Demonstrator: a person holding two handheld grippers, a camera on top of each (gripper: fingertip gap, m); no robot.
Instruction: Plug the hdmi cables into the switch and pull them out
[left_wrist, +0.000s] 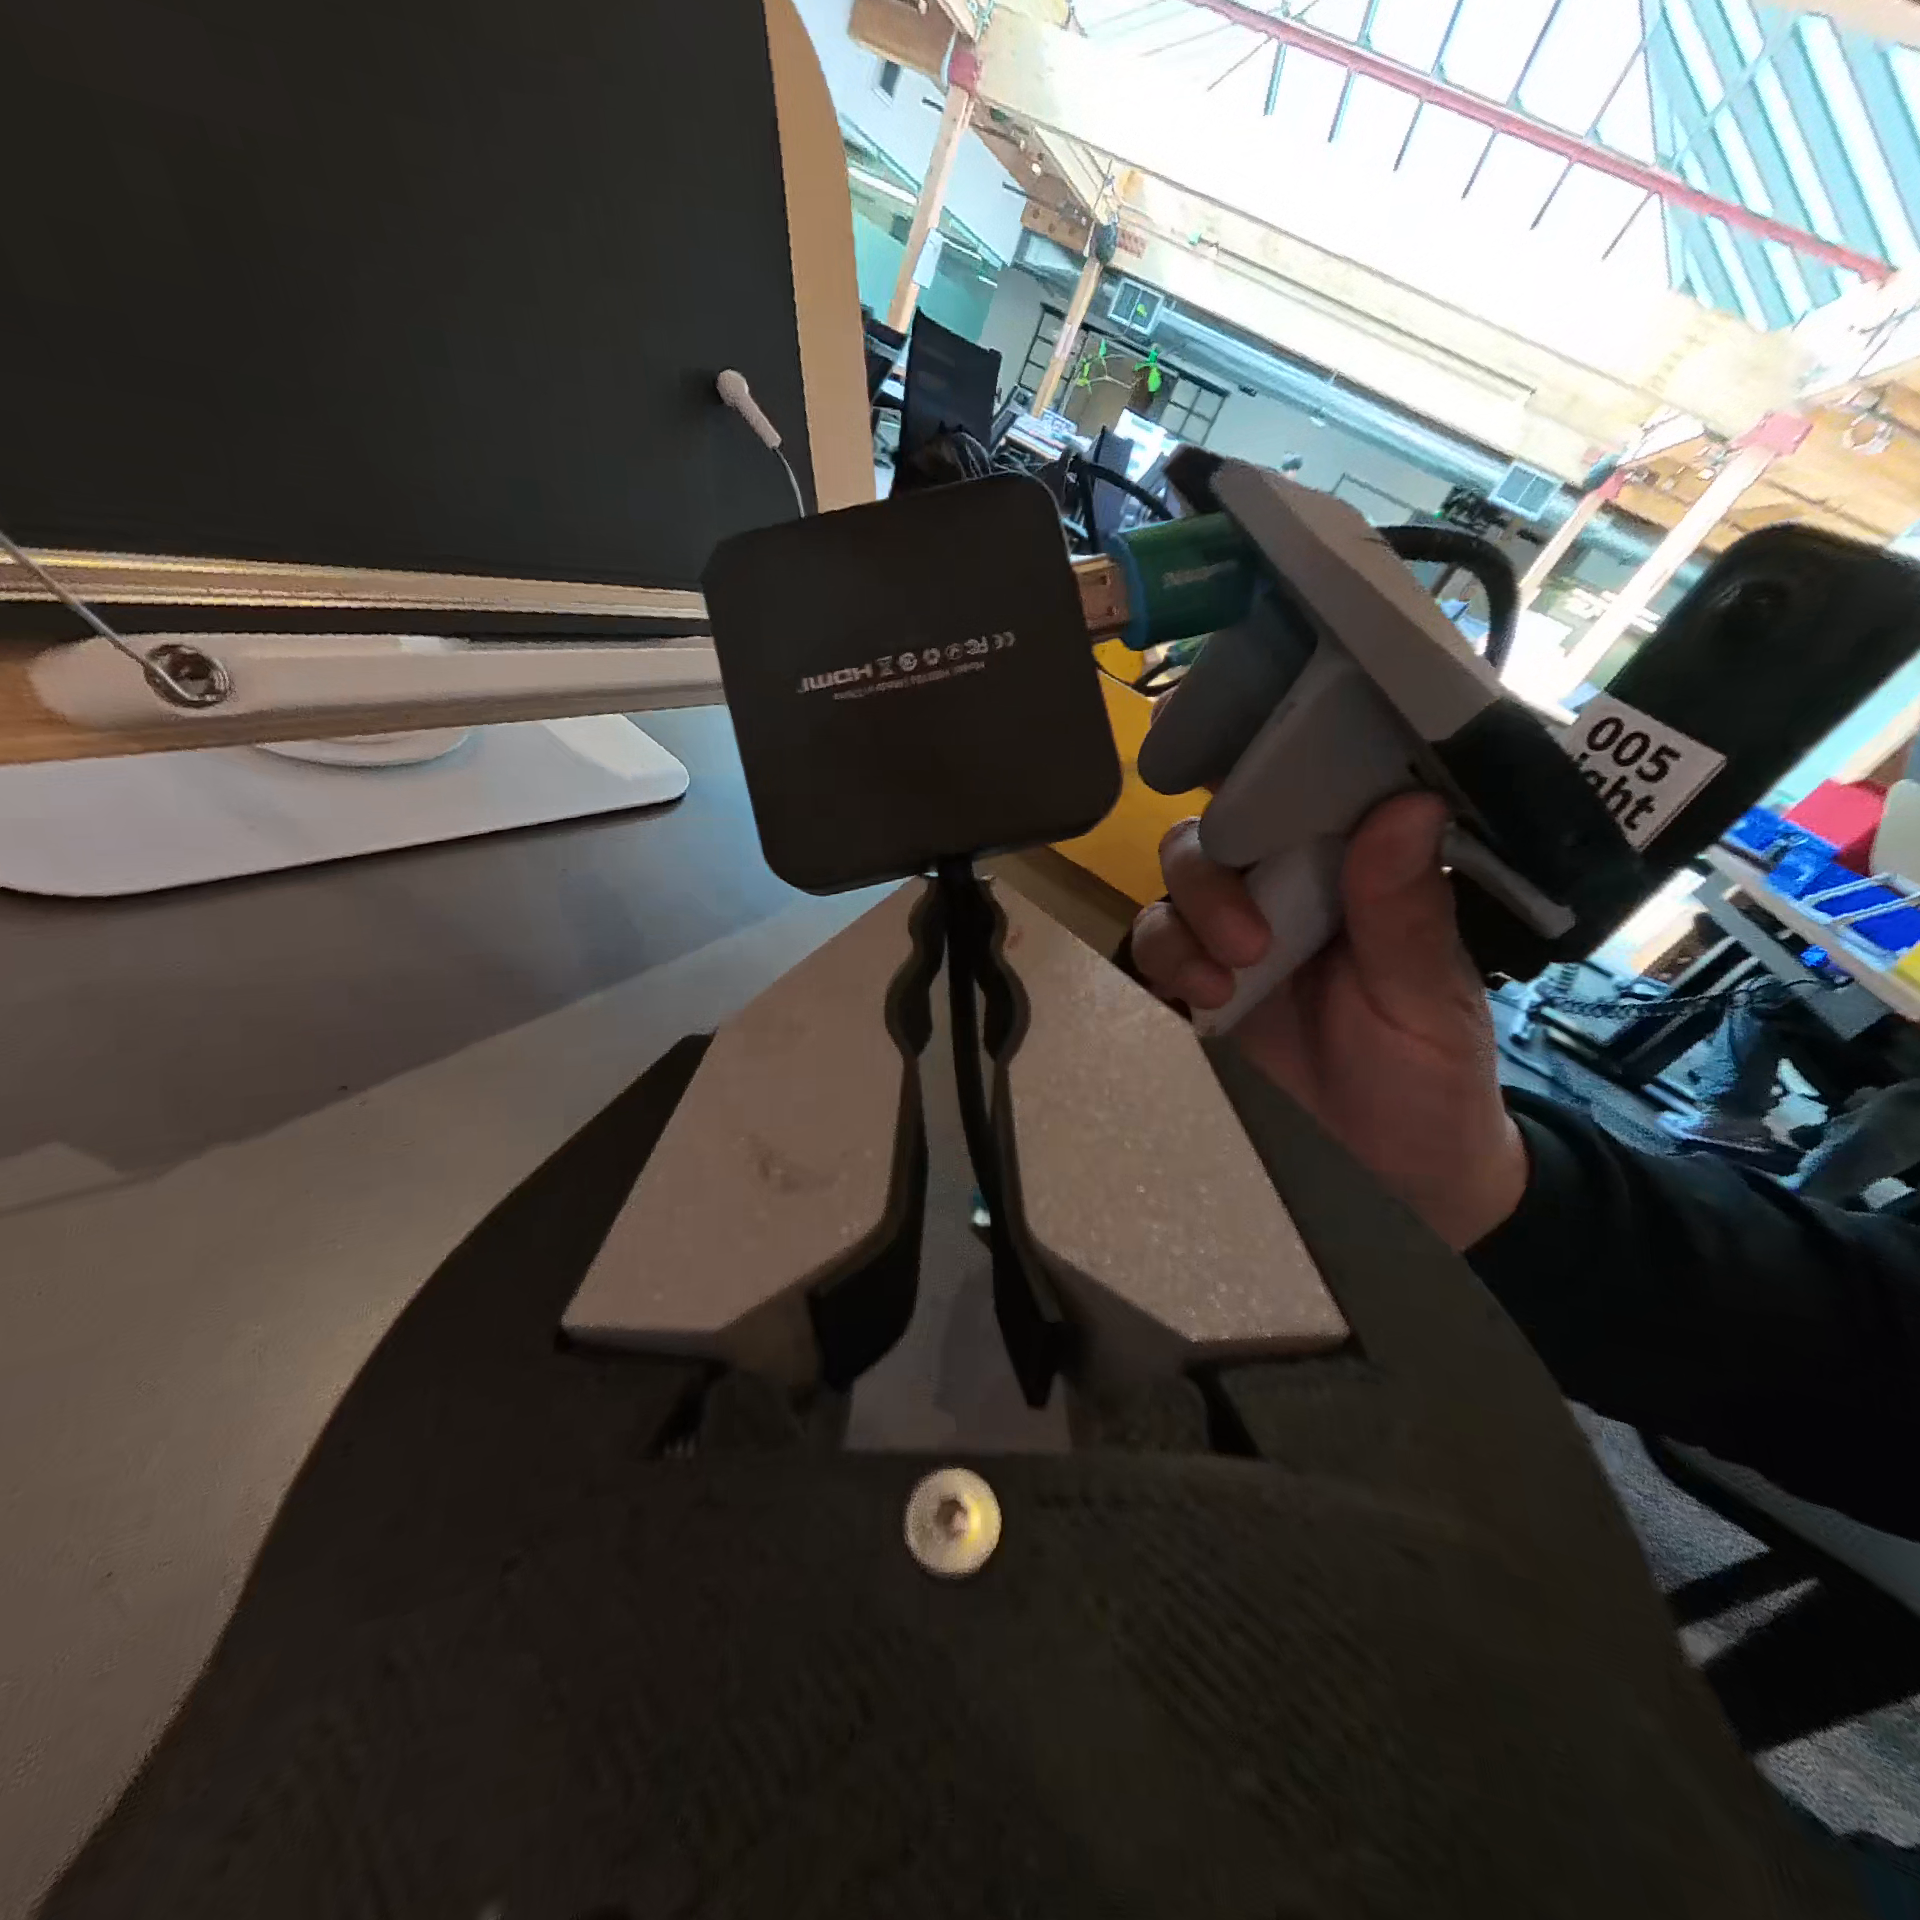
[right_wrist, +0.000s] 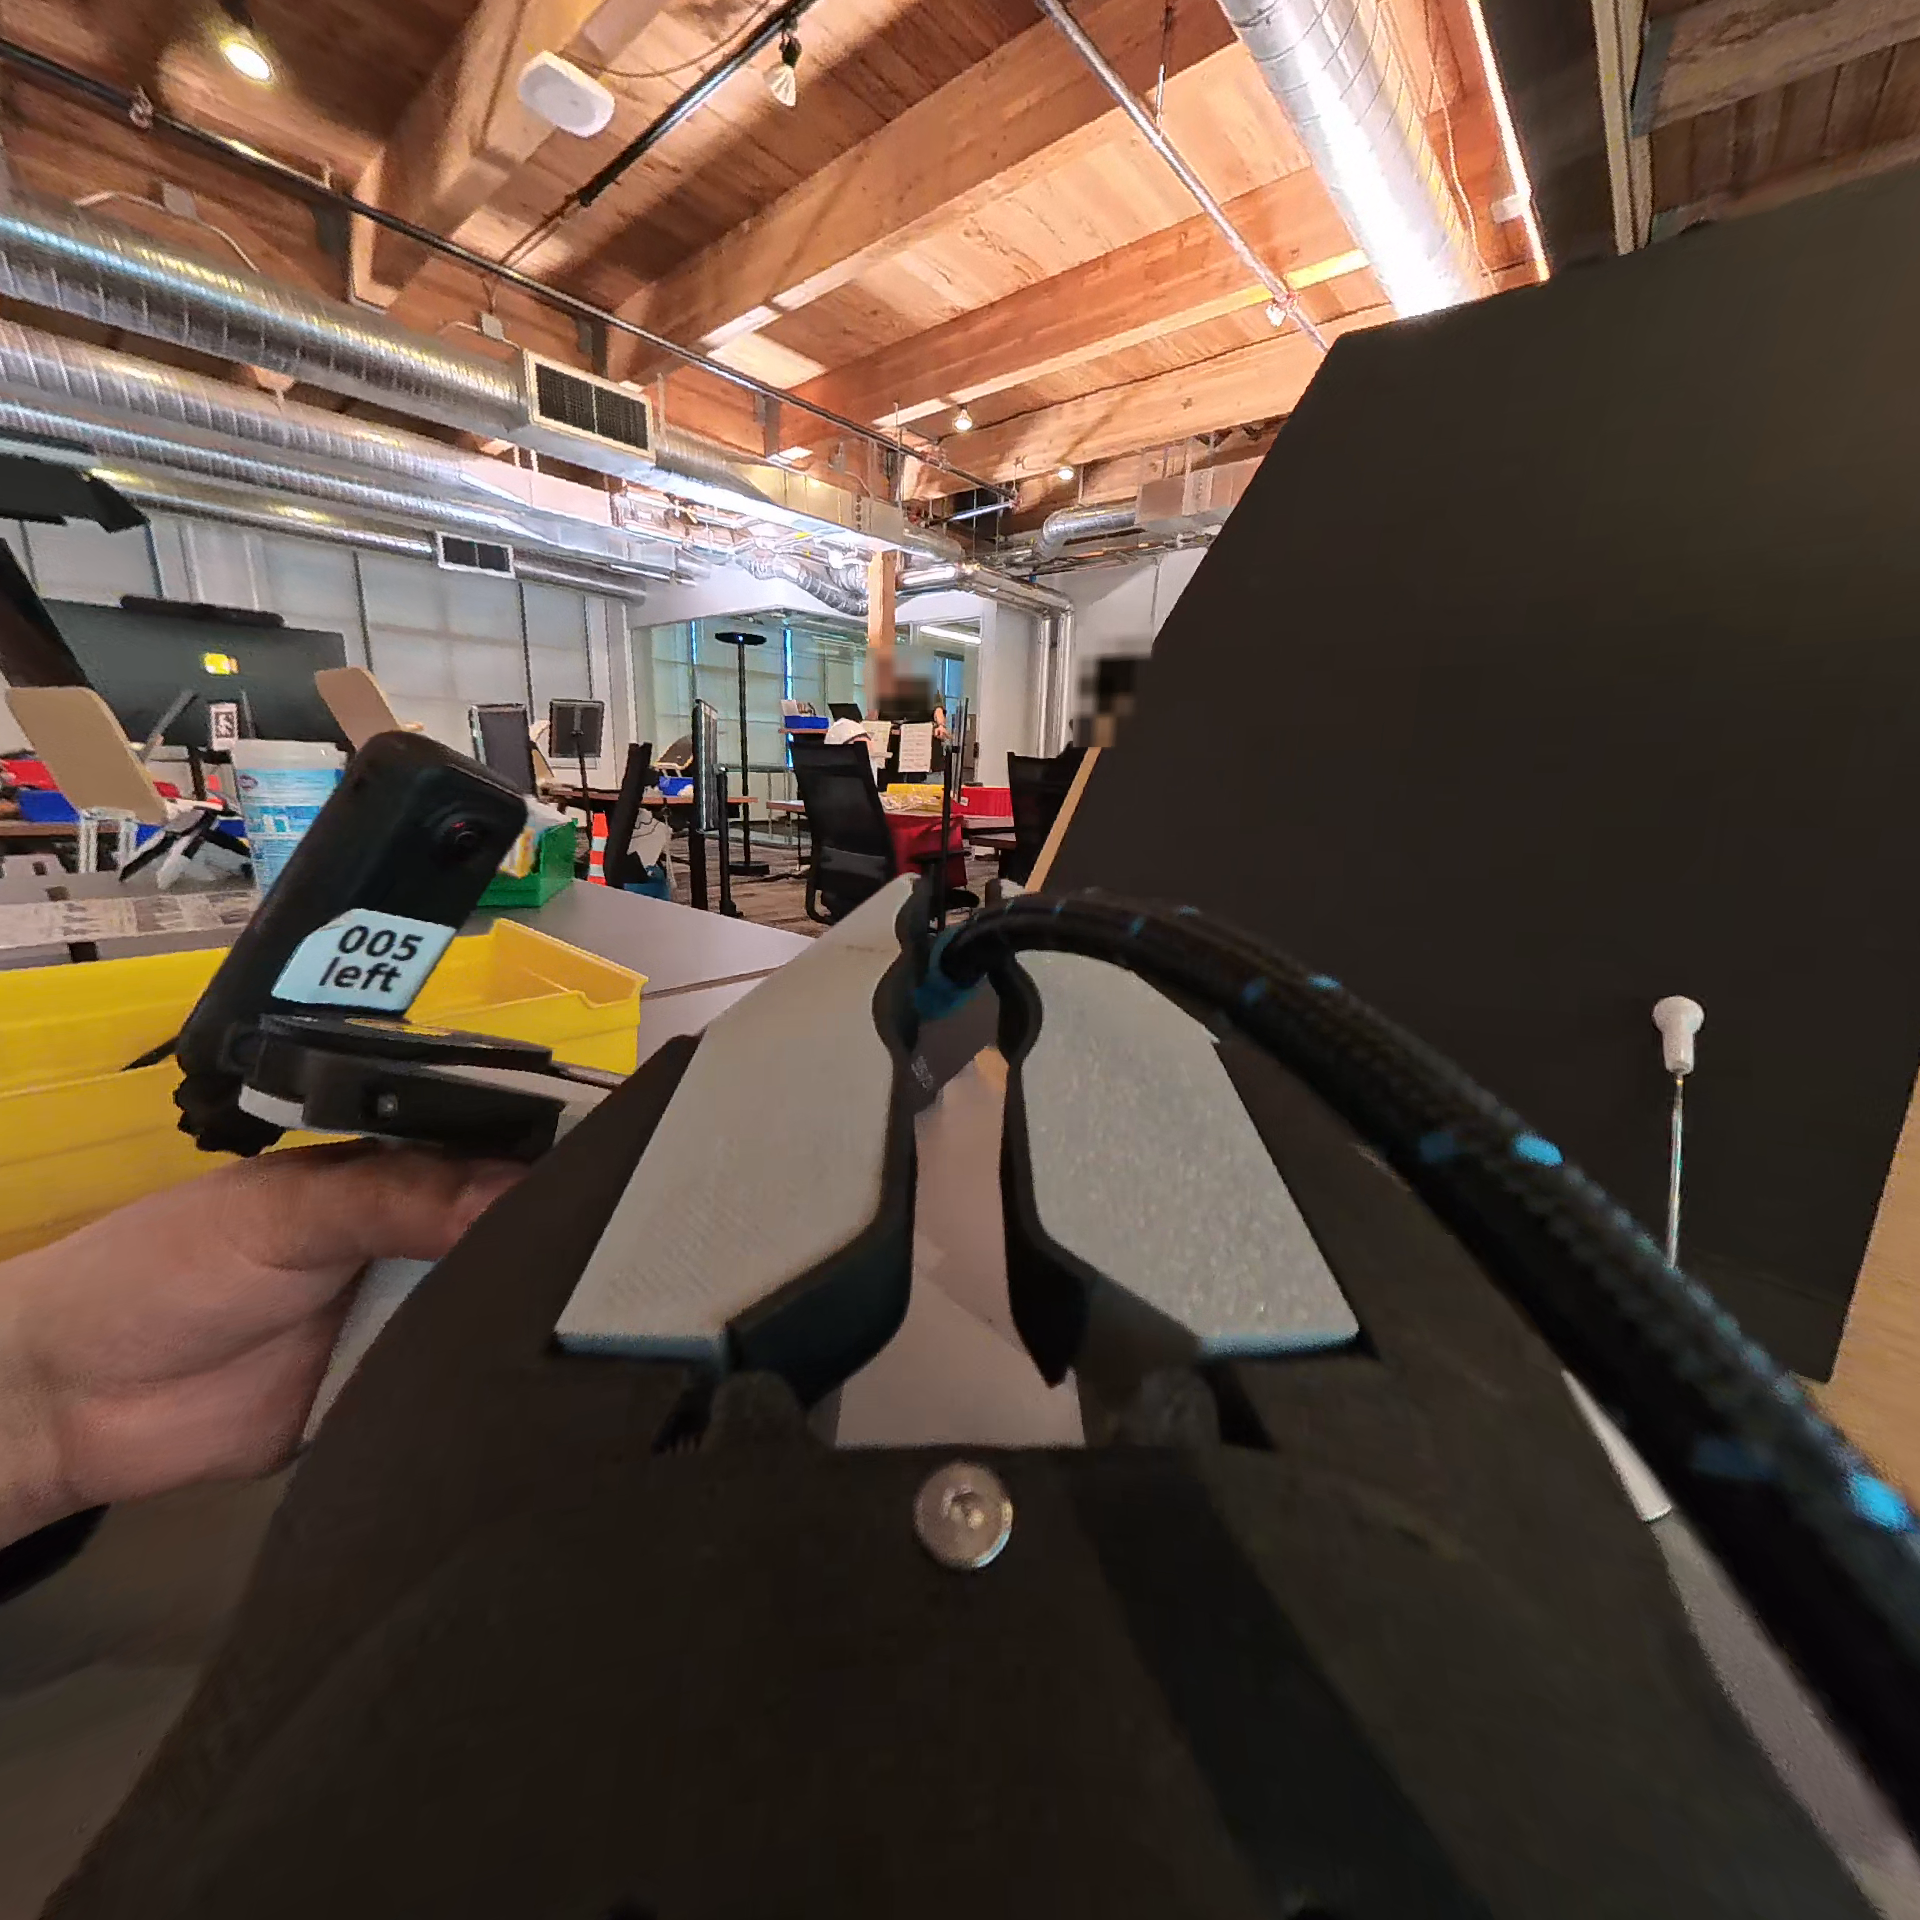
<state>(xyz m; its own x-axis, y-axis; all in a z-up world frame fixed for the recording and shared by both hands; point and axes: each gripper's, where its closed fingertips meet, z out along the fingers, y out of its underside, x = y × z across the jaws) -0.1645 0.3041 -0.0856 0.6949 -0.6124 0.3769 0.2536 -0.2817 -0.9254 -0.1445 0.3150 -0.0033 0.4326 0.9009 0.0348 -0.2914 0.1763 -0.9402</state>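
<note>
A: Step?
B: Plug going in or coming out; can't say which. Switch (left_wrist: 912, 681) sits just past the left gripper (left_wrist: 956, 935) tips, up off the desk (left_wrist: 312, 987). Teal plug (left_wrist: 1179, 582) is at its right edge, gold tip touching or partly in the port.
A: Left jaws?
B: Nearly closed, pinching the switch's thin black lead (left_wrist: 966, 1039) right below the body. The switch hangs on that grip.
A: Right?
B: Right gripper (right_wrist: 956, 992) jaws closed on the plug at their tips. Braided cable (right_wrist: 1455, 1122) arcs back over the right-hand finger.
A: Next move?
B: My guess: push or pull straight along the port axis, left holding firm. A grip on the lead alone lets the switch swing, so keep it slow.
A: Surroundings?
B: Monitor (left_wrist: 364, 260) beyond the left jaws, yellow bin (right_wrist: 540, 987) beside the right ones.
</note>
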